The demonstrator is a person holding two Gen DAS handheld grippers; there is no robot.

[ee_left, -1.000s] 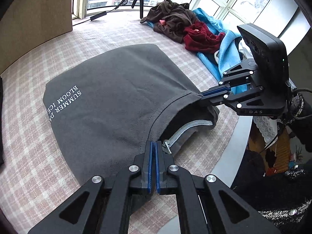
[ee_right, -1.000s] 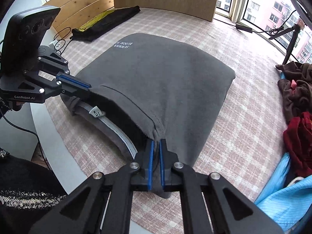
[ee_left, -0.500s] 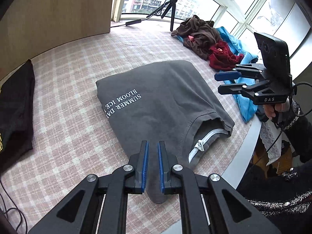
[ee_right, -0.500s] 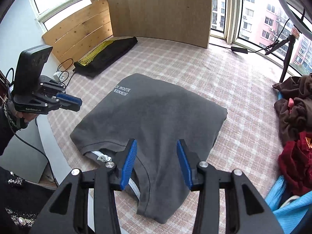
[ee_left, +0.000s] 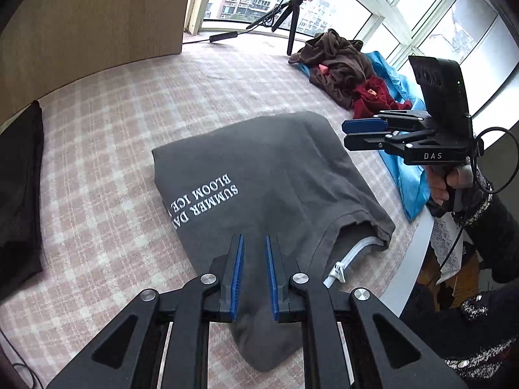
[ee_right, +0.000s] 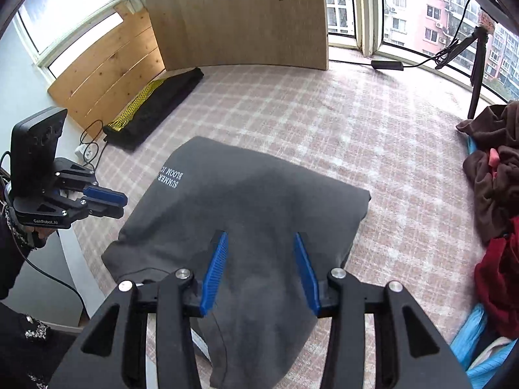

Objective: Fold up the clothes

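A dark grey T-shirt (ee_left: 266, 168) (ee_right: 253, 201) with white lettering lies folded flat on the checked tablecloth, its white-lined collar (ee_left: 353, 253) toward the near edge. My left gripper (ee_left: 253, 240) hovers above the shirt's near end, its jaws a narrow gap apart and opening, with nothing between them. My right gripper (ee_right: 260, 236) hangs over the same end, open wide and empty. Each gripper shows in the other view, off the cloth: the right gripper (ee_left: 348, 133) at the right side and the left gripper (ee_right: 121, 206) at the left side.
A heap of brown, red and blue clothes (ee_left: 340, 64) (ee_right: 493, 168) lies at the right. A black folded garment with yellow mesh (ee_right: 152, 107) rests at the far left by a wooden board (ee_right: 236, 16). A tripod (ee_left: 292, 16) stands by the window. The table's rounded edge (ee_left: 418, 253) runs close to me.
Both grippers were shut on the shirt's collar end. They have let go, opened and drawn back and up, and the shirt now lies flat.
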